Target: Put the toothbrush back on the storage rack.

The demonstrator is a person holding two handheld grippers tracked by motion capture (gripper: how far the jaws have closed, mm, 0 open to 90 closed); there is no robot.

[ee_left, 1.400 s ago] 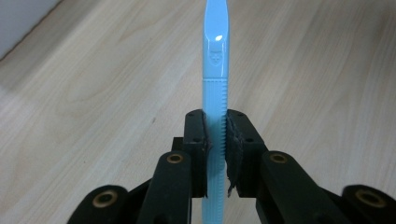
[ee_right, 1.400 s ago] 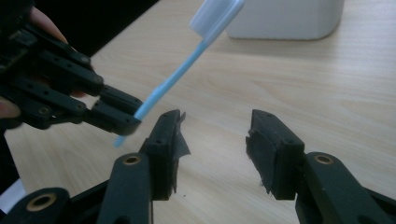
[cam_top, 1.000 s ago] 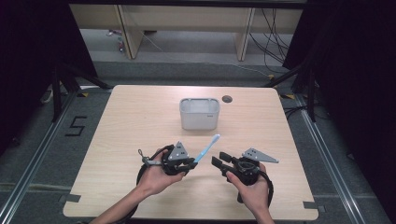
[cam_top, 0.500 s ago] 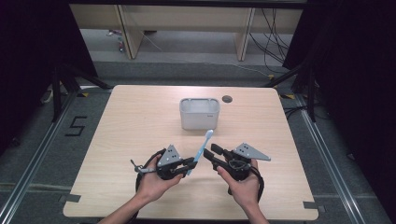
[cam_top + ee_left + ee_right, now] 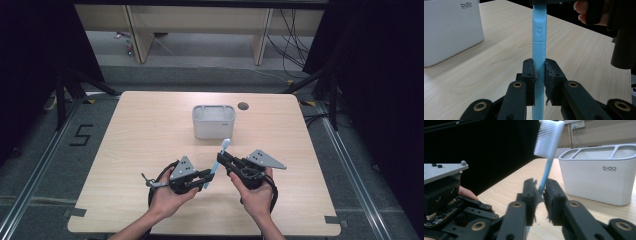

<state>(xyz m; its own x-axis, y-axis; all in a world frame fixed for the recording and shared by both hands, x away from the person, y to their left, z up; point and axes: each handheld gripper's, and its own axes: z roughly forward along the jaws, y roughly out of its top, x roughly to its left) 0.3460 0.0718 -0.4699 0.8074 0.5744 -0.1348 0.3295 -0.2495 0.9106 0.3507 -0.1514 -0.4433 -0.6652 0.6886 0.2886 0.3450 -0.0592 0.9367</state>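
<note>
Black pads of the left claw (image 5: 539,75) are clamped on the ribbed lower handle of a pale blue toothbrush (image 5: 539,50), which rises straight up between them in the left gripper view. The right claw (image 5: 539,192) has just been closing around the thin neck of the same toothbrush, below the white bristles (image 5: 546,140); in the right gripper view its pads sit against that neck, so I read it as gripping too, though more lightly.

From above, the toothbrush (image 5: 216,165) is held off the worktop (image 5: 140,130) between the left claw (image 5: 204,179) and the right claw (image 5: 221,159), tilted with its head toward the white holder (image 5: 213,129). That holder stands near the middle of the worktop, just beyond the claws, with open compartments on top.

By my judgement the toothbrush is light and fairly stiff in the handle, but the neck is slender and will flex if pinched hard or levered. Smooth plastic is slippery; the ribbed stretch gives the surest purchase, and that is where the left claw already has it. A hold on the neck is good for steering the head but poor for carrying, since the brush could pivot or slide. Bristles are soft and should stay clear of the pads. With two grips on one thin thing, pulling in different directions risks bending it or twisting it out of a claw.
</note>
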